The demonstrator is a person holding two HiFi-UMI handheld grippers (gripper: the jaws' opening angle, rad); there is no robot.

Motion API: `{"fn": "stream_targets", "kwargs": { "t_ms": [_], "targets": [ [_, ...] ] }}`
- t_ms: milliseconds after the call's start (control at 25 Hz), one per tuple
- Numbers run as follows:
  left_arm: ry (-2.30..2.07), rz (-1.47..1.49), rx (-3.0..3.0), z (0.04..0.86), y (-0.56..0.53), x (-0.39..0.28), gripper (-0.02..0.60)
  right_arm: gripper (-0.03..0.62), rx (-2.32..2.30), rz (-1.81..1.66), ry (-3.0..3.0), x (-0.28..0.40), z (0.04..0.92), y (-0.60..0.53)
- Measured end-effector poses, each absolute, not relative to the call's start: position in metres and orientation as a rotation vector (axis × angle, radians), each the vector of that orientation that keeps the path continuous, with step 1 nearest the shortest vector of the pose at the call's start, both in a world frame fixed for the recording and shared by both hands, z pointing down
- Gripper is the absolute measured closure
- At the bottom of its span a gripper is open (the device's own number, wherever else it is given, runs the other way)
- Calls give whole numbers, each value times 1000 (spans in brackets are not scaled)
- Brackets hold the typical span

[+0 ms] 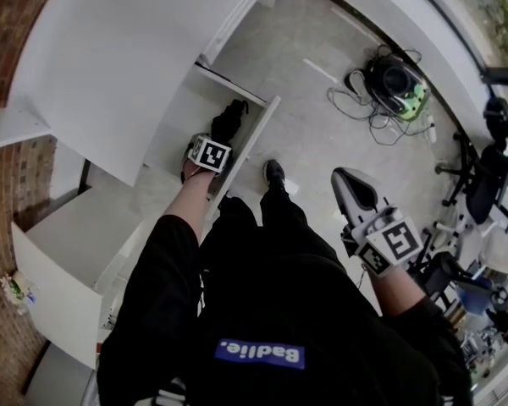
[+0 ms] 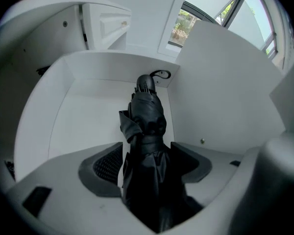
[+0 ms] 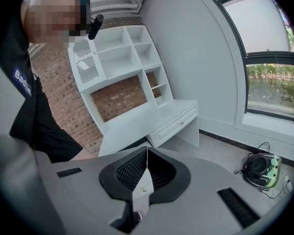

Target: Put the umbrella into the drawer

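- Umbrella (image 2: 146,126): black, folded, and already inside the open white drawer (image 2: 83,111). It lies along the drawer floor with its handle end and wrist loop (image 2: 161,74) up at the far corner.
- In the head view the umbrella (image 1: 229,121) shows as a dark bundle in the drawer, just beyond your left hand.
- Your left gripper (image 2: 144,161) points steeply down into the drawer with its jaws spread wide. The umbrella's near end sits between them. A sliver of white shows between the left pad (image 2: 108,164) and the fabric, so it isn't squeezed (the right pad's edge is partly hidden by cloth).
- Your right gripper (image 3: 146,168) has its jaws together with nothing between them. It is held out at your right side, well apart from the drawer.
- The drawer's front panel (image 1: 258,138) stands near your shoe (image 1: 273,173).
- White desk with shelf unit (image 3: 132,77) stands against a brick wall (image 3: 120,94).
- On the floor, well apart from the drawer: a black-and-green device (image 1: 395,83) with tangled cables.
- An office chair (image 1: 483,184) is at the right edge.
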State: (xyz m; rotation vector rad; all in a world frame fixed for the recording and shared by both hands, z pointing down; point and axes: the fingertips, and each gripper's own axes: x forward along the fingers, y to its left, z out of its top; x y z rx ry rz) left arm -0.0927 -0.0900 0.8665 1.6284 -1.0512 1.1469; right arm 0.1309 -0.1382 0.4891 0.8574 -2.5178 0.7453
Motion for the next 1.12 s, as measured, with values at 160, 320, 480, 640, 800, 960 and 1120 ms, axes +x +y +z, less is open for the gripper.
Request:
{"fn": "stream_targets", "kwargs": {
  "t_ms": [160, 320, 480, 640, 800, 960, 1120],
  "targets": [
    [-1104, 1065, 1687, 826, -98, -93, 276, 563, 811, 725, -2568, 114, 474, -135],
    [-1215, 984, 1742, 779, -111, -103, 293, 563, 759, 677, -2621, 98, 458, -133],
    [-1335, 868, 1732, 739, -110, -119, 324, 563, 714, 642, -2670, 80, 440, -129],
    [-1425, 785, 1738, 700, -103, -134, 361, 563, 659, 593, -2719, 65, 427, -124],
    [-1503, 685, 1776, 657, -94, -142, 412, 563, 611, 567, -2748, 50, 420, -119],
    [-1552, 608, 1847, 610, -89, -141, 445, 563, 557, 541, -2782, 33, 410, -118],
    [-1607, 517, 1897, 563, -83, -136, 465, 563, 499, 520, -2809, 19, 402, -114]
  ]
}}
